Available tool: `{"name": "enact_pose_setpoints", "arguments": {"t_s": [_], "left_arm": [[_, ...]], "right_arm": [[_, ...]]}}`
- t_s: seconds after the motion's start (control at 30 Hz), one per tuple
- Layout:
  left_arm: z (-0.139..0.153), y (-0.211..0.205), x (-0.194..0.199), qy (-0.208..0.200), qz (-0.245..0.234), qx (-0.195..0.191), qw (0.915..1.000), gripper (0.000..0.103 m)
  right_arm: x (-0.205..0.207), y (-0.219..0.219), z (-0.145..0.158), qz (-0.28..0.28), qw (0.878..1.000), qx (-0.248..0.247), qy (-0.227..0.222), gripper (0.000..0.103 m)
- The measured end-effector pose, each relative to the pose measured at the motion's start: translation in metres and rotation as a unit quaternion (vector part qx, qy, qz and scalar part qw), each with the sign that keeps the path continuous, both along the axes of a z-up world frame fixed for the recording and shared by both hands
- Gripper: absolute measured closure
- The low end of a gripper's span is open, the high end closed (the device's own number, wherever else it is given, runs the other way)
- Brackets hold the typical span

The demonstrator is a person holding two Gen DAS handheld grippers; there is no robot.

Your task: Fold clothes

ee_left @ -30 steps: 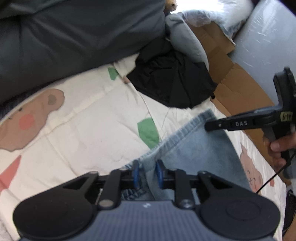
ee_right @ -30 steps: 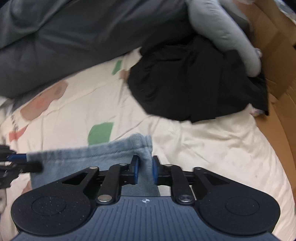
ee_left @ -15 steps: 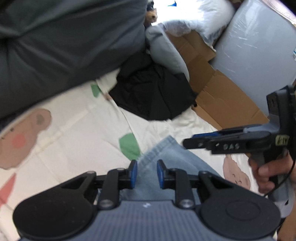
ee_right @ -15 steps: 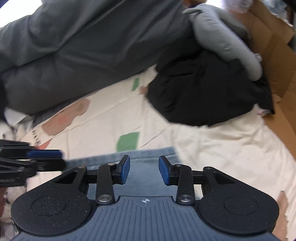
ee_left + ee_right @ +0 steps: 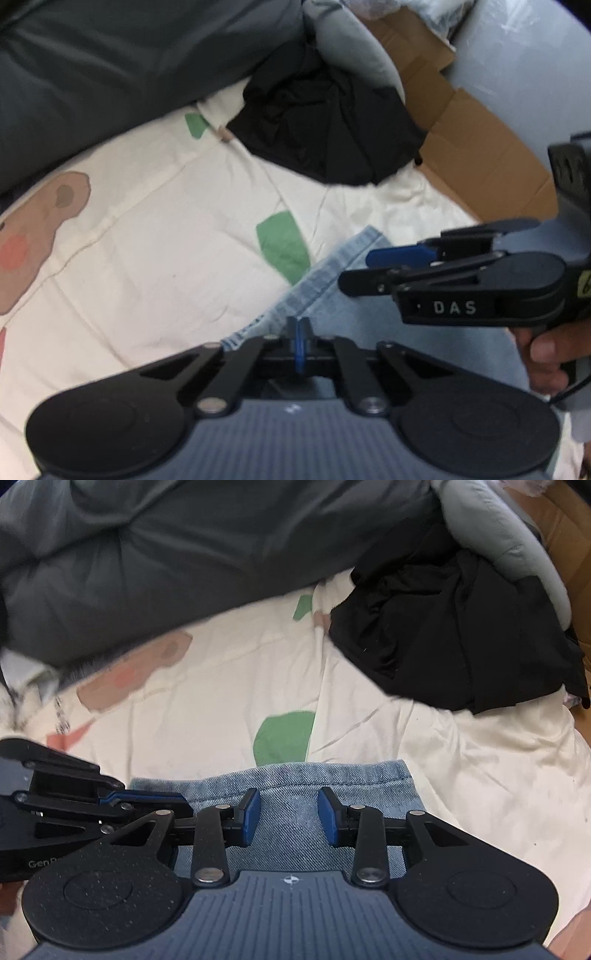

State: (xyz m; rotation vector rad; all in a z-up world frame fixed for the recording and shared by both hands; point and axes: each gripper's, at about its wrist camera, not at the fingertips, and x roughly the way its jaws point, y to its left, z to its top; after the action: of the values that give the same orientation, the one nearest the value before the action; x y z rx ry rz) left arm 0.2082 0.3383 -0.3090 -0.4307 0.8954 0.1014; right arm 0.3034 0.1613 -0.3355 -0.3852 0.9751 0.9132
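Denim garment [image 5: 295,812] lies flat on the cream patterned bedsheet [image 5: 147,258], hem edge toward the black clothing [image 5: 325,122].
Soft but thick; best pinched at hem corners. Left gripper [image 5: 299,341] has just closed, apparently empty; right gripper [image 5: 289,818] hovers parted above the cloth.

Patterned bedsheet [image 5: 229,686] bears jeans [image 5: 295,786], black garment [image 5: 461,638]

left tool [image 5: 299,334]: jaws pressed together, angled down | right tool [image 5: 289,818]: jaws apart, angled down

Left gripper [image 5: 299,341] newly closed, empty.
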Motion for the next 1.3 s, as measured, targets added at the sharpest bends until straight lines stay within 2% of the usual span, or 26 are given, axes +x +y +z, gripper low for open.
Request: {"name": "enact_pose_setpoints", "arguments": {"t_s": [0.13,0.27,0.43,0.47,0.57,0.63,0.7,0.83,0.87,1.03,1.17,1.3], "left_arm": [[-0.012,0.002,-0.002,-0.001,-0.013,0.007,0.9999,0.100],[-0.018,0.002,0.000,-0.006,-0.020,0.012,0.9997,0.100],[-0.011,0.002,-0.001,-0.006,-0.010,0.005,0.9999,0.100],[-0.008,0.001,-0.003,-0.008,-0.008,0.006,0.9999,0.100],[0.009,-0.001,-0.014,-0.025,-0.008,0.011,0.9996,0.100],[0.018,-0.001,-0.020,-0.038,-0.011,0.015,0.9991,0.099],[0.022,0.000,-0.024,-0.042,-0.013,0.020,0.9988,0.099],[0.008,0.007,-0.022,-0.031,-0.003,0.013,0.9994,0.100],[0.002,0.009,-0.021,-0.029,-0.001,0.010,0.9995,0.100],[-0.006,0.006,-0.019,-0.028,-0.004,0.022,0.9994,0.100],[-0.017,0.014,-0.020,-0.032,-0.001,-0.004,0.9995,0.100],[-0.007,0.009,-0.017,-0.024,-0.005,0.013,0.9996,0.100]], "right_arm": [[-0.004,0.007,-0.015,0.004,1.000,-0.016,-0.010,0.064],[0.004,0.000,-0.023,-0.016,1.000,0.008,0.014,0.062],[0.003,-0.006,-0.016,-0.027,0.999,0.023,0.011,0.062],[0.003,-0.009,-0.011,-0.031,0.999,0.029,0.011,0.063],[-0.002,-0.019,0.005,-0.039,0.998,0.042,-0.004,0.084],[-0.010,-0.028,0.016,-0.030,0.998,0.050,-0.021,0.086],[-0.018,-0.035,0.024,-0.017,0.998,0.057,-0.030,0.095],[-0.023,-0.037,0.013,-0.010,0.999,0.028,-0.025,0.096],[-0.023,-0.036,0.009,-0.009,1.000,0.018,-0.023,0.101],[-0.021,-0.036,-0.014,-0.023,1.000,0.003,-0.009,0.098],[-0.019,-0.036,-0.027,-0.025,1.000,0.000,-0.003,0.098],[-0.019,-0.035,-0.031,-0.027,1.000,-0.003,-0.004,0.099]]}}
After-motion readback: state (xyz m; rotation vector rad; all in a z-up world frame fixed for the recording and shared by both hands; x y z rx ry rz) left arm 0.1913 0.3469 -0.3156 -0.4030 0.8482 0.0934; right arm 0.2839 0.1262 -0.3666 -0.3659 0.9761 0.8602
